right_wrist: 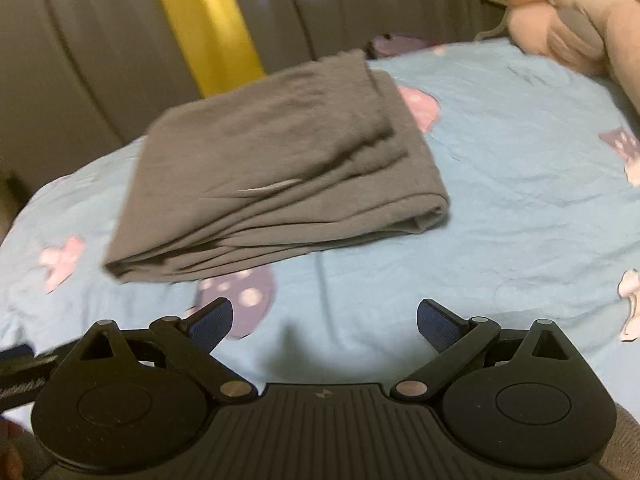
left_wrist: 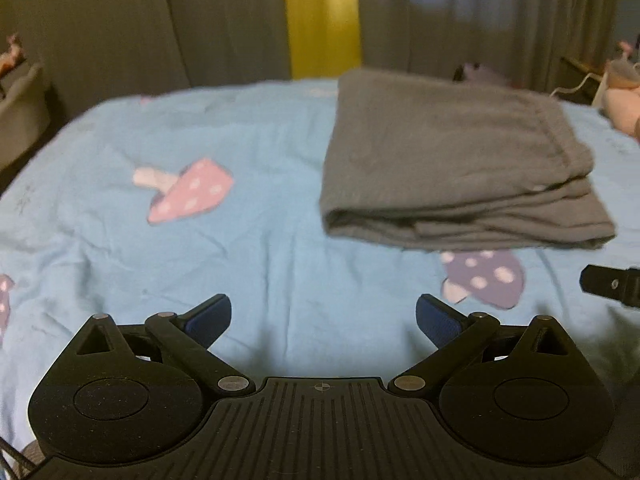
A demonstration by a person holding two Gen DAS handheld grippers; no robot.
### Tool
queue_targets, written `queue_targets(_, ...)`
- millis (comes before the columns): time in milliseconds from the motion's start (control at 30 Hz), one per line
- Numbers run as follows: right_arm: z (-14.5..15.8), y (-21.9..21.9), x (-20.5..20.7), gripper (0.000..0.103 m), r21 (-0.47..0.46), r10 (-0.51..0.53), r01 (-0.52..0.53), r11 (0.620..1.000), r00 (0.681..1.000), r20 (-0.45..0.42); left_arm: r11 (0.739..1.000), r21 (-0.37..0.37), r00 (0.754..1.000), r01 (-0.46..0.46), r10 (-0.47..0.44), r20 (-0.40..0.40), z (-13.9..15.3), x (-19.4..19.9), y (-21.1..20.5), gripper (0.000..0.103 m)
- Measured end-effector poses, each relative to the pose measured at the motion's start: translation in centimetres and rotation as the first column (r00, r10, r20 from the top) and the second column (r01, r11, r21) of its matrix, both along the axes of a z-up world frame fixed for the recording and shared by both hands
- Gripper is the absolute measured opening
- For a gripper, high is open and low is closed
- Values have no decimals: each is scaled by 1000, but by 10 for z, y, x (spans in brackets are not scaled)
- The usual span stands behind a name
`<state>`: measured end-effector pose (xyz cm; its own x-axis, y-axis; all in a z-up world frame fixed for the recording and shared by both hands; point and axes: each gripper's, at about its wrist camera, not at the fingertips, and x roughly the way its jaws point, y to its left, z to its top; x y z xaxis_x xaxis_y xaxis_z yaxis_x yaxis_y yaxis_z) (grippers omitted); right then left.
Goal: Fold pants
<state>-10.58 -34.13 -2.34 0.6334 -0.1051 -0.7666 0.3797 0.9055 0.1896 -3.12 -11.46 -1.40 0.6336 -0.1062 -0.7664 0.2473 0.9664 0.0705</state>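
Left gripper (left_wrist: 323, 322) with blue-padded fingers (left_wrist: 212, 320) spread apart, nothing between them; right gripper (right_wrist: 325, 322) likewise spread and empty. Ahead of each lies the light-blue mushroom-print bedsheet (left_wrist: 260, 248). The folded grey pants (left_wrist: 452, 160) rest on it — ahead and to the right of the left gripper, ahead and to the left of the right gripper (right_wrist: 276, 168). Left view only: a black tip of the other gripper at the right edge. Right view only: pink plush toys (right_wrist: 568, 20) far ahead-right. Both views: grey curtains (left_wrist: 120, 20) with a yellow strip (left_wrist: 320, 16) beyond the bed.
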Motion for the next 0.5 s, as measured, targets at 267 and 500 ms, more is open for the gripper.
queue_targets(267, 66, 6, -49, 99, -34, 65, -61, 998, 988, 140, 990, -137, 996, 39, -27, 85, 40, -40, 19, 102)
queue_targets(500, 172, -48, -105, 99, 69, -111, 95, 993, 947, 301, 948, -305, 982, 88, -32, 186, 87, -47, 53, 102)
